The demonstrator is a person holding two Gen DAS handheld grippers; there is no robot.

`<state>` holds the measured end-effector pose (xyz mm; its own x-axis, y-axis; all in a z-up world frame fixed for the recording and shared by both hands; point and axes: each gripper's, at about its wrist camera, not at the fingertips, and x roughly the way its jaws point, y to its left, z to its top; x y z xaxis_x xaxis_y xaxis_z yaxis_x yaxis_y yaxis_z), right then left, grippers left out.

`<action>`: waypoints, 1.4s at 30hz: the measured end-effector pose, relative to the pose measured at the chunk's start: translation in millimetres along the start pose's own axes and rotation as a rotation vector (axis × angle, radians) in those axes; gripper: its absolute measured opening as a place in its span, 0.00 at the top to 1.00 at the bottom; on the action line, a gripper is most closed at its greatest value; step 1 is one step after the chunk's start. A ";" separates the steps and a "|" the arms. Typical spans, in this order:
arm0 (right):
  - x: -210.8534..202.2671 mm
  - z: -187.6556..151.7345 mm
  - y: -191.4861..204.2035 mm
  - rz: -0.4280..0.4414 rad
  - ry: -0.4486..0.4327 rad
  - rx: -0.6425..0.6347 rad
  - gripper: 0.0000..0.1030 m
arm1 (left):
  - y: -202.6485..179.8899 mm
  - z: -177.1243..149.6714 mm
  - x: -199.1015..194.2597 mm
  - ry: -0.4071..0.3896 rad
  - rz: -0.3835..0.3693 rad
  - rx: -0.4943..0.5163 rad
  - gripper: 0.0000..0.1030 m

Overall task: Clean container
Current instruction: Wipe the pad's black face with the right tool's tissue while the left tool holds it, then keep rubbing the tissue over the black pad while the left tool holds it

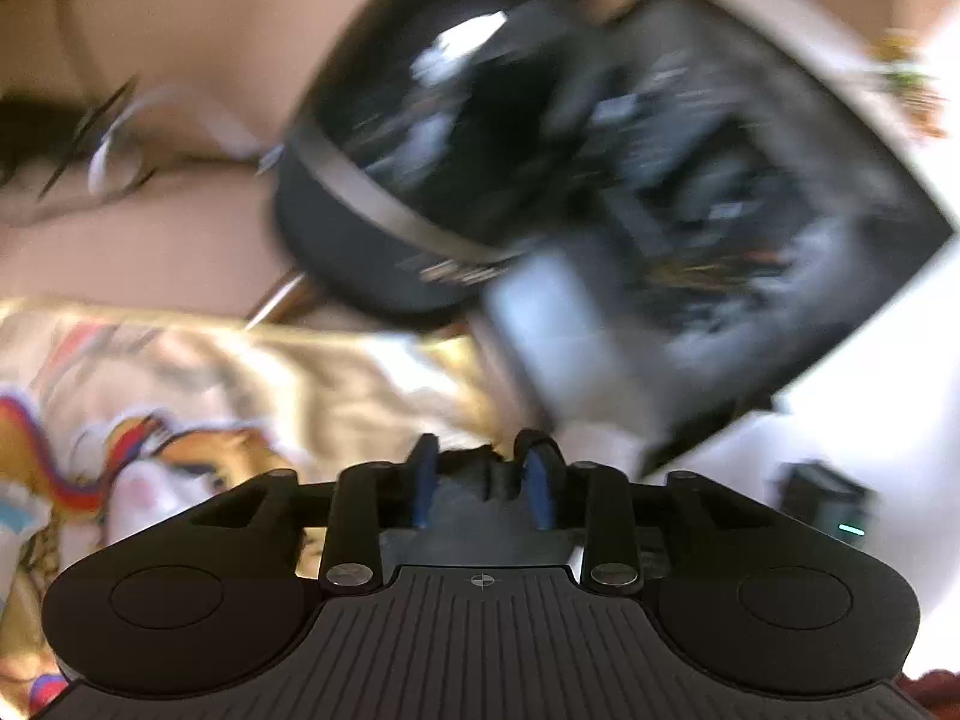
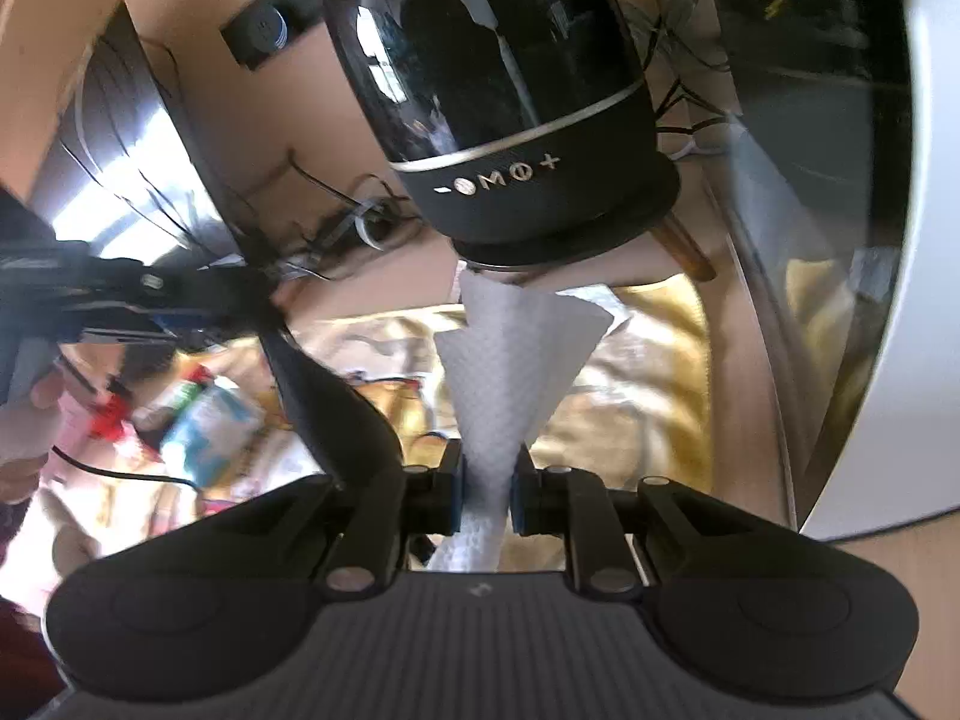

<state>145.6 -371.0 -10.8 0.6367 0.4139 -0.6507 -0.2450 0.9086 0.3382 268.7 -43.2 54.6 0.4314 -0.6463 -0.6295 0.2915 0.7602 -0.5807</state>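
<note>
Right claw pinching white tissue, black container just beyond, left claw spread

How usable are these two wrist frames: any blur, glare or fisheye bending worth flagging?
Left wrist view: heavy motion blur smears the glossy black rounded device; only the left gripper is sharp. Right wrist view: mostly sharp on the white paper towel in the right gripper, window glare on the device, blurred left edge, fisheye-curved edges.

glossy black container, white dimpled tissue
</note>
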 end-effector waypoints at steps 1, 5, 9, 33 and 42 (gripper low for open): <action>2.1 0.3 4.3 -0.045 -0.005 -0.048 0.83 | 11.7 0.2 11.0 0.021 0.039 -0.033 0.55; -1.2 3.2 11.6 -0.060 -0.040 -0.111 0.83 | 38.9 -1.4 31.7 0.025 0.131 -0.095 0.35; 4.3 15.0 15.8 0.019 -0.047 -0.092 0.83 | 31.2 -12.0 26.6 -0.020 0.181 0.009 0.09; 99.8 51.0 90.7 0.042 0.216 -0.569 0.45 | 42.6 -98.2 19.7 0.026 0.253 -0.126 0.02; 118.6 73.4 77.7 0.224 0.293 -0.263 0.83 | 39.6 -100.2 22.8 0.027 0.255 -0.105 0.00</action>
<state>255.7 -255.5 -11.8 0.3226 0.5657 -0.7589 -0.5547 0.7626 0.3327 204.5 -34.6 -34.5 0.4560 -0.4379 -0.7748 0.0862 0.8882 -0.4512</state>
